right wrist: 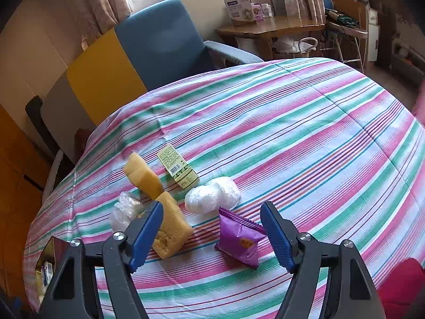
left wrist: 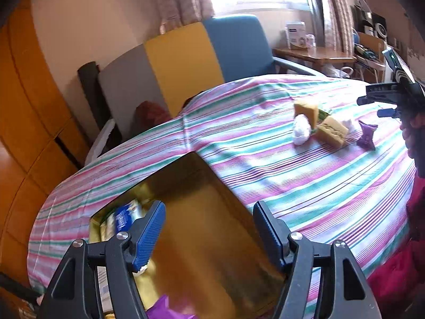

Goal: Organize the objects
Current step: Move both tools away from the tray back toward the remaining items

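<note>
My left gripper (left wrist: pixel 209 210) is open and empty above a gold-lined box (left wrist: pixel 212 239) on the striped cloth; the box holds a blue packet (left wrist: pixel 126 216) and a purple packet (left wrist: pixel 162 308). My right gripper (right wrist: pixel 212 210) is open and empty just above a purple snack packet (right wrist: pixel 240 240). Around it lie two yellow sponges (right wrist: pixel 172 228) (right wrist: pixel 143 175), a white wrapped bundle (right wrist: pixel 212 195), a clear plastic wrap (right wrist: pixel 124 210) and a green-and-cream carton (right wrist: pixel 178 166). The left wrist view shows the same pile (left wrist: pixel 330 130) at far right, with the right gripper (left wrist: pixel 382 103) over it.
The striped cloth (right wrist: pixel 292 133) covers a round table. A blue chair (right wrist: pixel 164 40) and yellow and grey panels (right wrist: pixel 103 74) stand behind it. A wooden desk (right wrist: pixel 268 28) with boxes is at the back right. The gold box also shows at the right wrist view's lower left (right wrist: pixel 46 263).
</note>
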Demonstrator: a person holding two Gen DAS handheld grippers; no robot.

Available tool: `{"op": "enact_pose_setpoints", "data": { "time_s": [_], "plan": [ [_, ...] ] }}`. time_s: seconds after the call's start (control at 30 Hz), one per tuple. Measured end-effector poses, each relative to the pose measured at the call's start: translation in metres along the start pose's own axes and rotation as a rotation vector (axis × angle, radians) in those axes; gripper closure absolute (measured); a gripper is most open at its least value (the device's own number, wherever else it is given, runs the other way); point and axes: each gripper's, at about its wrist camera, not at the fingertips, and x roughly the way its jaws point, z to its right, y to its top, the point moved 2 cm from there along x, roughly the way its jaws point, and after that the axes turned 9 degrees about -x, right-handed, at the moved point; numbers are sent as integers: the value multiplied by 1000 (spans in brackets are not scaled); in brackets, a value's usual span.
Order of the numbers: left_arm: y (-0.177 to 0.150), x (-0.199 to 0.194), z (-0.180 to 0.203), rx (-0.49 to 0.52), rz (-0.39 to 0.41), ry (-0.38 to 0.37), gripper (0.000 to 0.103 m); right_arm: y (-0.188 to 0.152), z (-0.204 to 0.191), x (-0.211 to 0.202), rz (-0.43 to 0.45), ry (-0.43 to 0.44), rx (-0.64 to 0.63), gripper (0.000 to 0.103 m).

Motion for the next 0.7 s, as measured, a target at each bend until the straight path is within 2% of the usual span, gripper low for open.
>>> {"op": "enact_pose_setpoints", "data": {
  "time_s": [0.3,0.53,0.7],
  "plan": [
    [18,28,42,-46,-95,-137,34,1,16,-4,10,-8,86,23],
    [35,63,79,-67,-201,-252,34,2,29,-6,15,7,155,21],
    [54,99,98,-137,-274,-305,40,1,31,-5,5,32,183,21]
  ]
}}
